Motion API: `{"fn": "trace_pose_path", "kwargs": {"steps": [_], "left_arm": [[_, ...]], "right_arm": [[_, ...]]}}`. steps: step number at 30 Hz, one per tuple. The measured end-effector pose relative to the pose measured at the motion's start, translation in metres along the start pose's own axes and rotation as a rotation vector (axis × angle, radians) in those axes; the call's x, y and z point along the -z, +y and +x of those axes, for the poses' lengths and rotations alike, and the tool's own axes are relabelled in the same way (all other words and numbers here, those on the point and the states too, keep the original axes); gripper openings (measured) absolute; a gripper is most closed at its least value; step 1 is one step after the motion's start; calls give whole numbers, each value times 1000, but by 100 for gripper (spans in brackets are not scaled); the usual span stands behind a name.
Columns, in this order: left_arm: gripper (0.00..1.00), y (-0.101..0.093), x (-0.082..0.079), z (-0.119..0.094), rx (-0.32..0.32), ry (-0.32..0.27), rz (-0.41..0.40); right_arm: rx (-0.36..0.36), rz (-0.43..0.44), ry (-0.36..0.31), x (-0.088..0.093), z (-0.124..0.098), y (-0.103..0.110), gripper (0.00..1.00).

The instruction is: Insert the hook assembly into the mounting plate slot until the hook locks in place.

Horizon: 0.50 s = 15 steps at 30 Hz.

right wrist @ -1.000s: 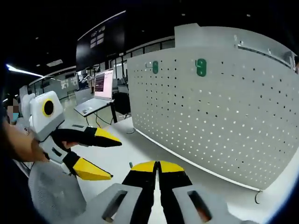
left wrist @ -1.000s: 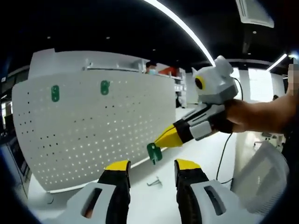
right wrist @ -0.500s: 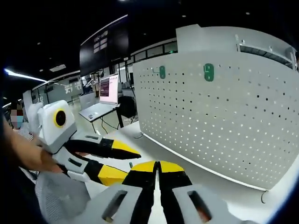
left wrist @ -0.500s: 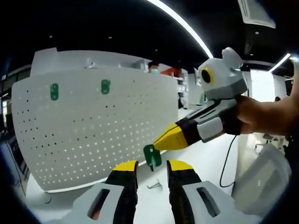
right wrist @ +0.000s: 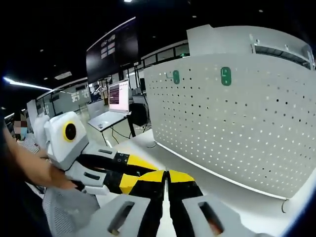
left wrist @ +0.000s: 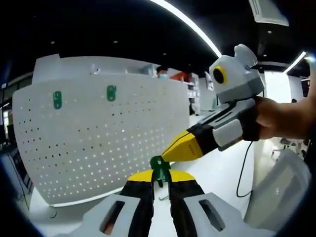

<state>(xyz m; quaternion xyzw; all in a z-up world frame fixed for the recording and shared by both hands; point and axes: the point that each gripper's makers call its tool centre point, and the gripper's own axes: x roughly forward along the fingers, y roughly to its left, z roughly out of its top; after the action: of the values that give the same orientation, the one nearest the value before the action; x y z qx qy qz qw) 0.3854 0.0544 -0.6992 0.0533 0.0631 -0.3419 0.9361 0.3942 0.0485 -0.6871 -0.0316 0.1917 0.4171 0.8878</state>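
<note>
The green hook [left wrist: 160,168] hangs pinched in our right tongs [left wrist: 167,154] — between the nearly clenched left tongs [left wrist: 159,176]. We judge it a handover before the pegboard [left wrist: 98,138].

Pegboard [left wrist: 98,143] walls off far side; 2 green plates [left wrist: 111,92] mounted; tabletop [left wrist: 217,173] open alongside.

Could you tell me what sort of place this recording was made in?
Probably an open-plan office or lab: a white pegboard stands on a white table, an open laptop sits on a desk behind, and strip lights run overhead.
</note>
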Motion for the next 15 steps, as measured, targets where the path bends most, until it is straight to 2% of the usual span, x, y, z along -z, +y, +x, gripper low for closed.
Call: {"fn": "trace_pose_path", "kwargs": {"steps": [15], "left_arm": [[5,2,-2,1,-12,-13,-13]], "right_arm": [[-9,34,2,-1,1,2,0]]}}
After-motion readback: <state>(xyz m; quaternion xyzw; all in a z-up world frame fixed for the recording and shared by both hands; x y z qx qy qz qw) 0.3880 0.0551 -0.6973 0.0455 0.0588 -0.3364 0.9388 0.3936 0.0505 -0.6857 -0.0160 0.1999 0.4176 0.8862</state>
